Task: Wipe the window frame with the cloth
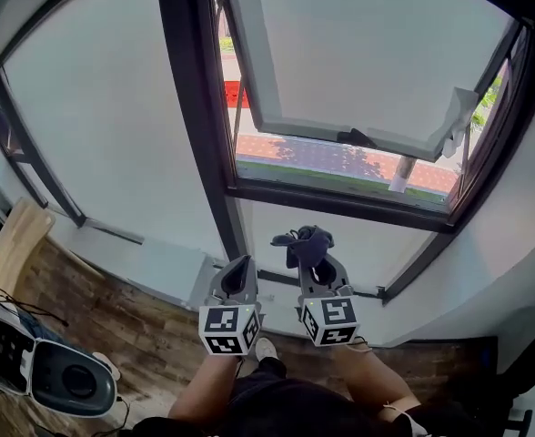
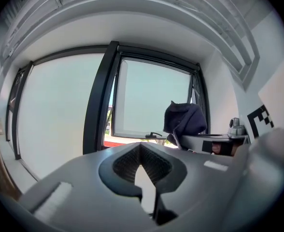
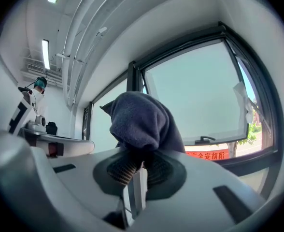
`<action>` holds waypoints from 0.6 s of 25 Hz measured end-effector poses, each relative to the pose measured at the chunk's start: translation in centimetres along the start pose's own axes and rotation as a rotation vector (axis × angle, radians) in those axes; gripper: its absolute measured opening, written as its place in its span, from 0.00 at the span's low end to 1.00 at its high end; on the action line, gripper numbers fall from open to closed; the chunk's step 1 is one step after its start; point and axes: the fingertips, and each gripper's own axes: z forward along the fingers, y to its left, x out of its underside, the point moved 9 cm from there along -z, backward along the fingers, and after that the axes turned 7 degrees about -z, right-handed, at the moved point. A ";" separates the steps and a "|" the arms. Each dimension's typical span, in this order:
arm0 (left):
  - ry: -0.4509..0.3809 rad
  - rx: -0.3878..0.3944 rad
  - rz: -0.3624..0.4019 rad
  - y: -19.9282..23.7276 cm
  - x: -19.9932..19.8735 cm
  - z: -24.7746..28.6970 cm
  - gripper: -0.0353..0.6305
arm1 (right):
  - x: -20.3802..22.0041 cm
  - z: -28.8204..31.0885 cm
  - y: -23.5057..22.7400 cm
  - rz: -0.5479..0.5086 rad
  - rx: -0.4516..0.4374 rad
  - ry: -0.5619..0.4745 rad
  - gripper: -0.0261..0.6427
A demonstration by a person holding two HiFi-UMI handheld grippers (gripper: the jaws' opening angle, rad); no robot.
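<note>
A dark blue cloth [image 1: 308,242] is bunched at the tip of my right gripper [image 1: 311,259], which is shut on it. In the right gripper view the cloth [image 3: 139,122] bulges up over the jaws of this gripper [image 3: 137,154] and hides their tips. The dark window frame [image 1: 195,107] stands ahead, its sash [image 1: 377,53] swung open outward. Both grippers hang below the sill, apart from the frame. My left gripper [image 1: 239,268] is beside the right one, jaws together with nothing in them [image 2: 141,148]. From the left gripper view the cloth [image 2: 184,119] shows at the right.
A handle [image 1: 357,138] sits on the sash's lower rail and a white rag [image 1: 459,116] hangs at its right corner. A white device [image 1: 67,381] and a wooden board [image 1: 13,244] lie on the wooden floor at the left. My shoe [image 1: 266,349] is below the grippers.
</note>
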 end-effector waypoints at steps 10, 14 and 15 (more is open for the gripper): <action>0.016 -0.061 -0.014 7.4 -2.2 9.3 0.06 | 0.6 13.2 -1.7 0.009 -0.085 0.039 0.09; 0.025 -0.059 -0.011 9.7 -3.1 12.7 0.06 | 1.1 17.7 -2.5 0.010 -0.090 0.070 0.09; 0.025 -0.056 -0.009 10.2 -3.2 13.4 0.07 | 1.3 18.6 -2.6 0.011 -0.092 0.076 0.09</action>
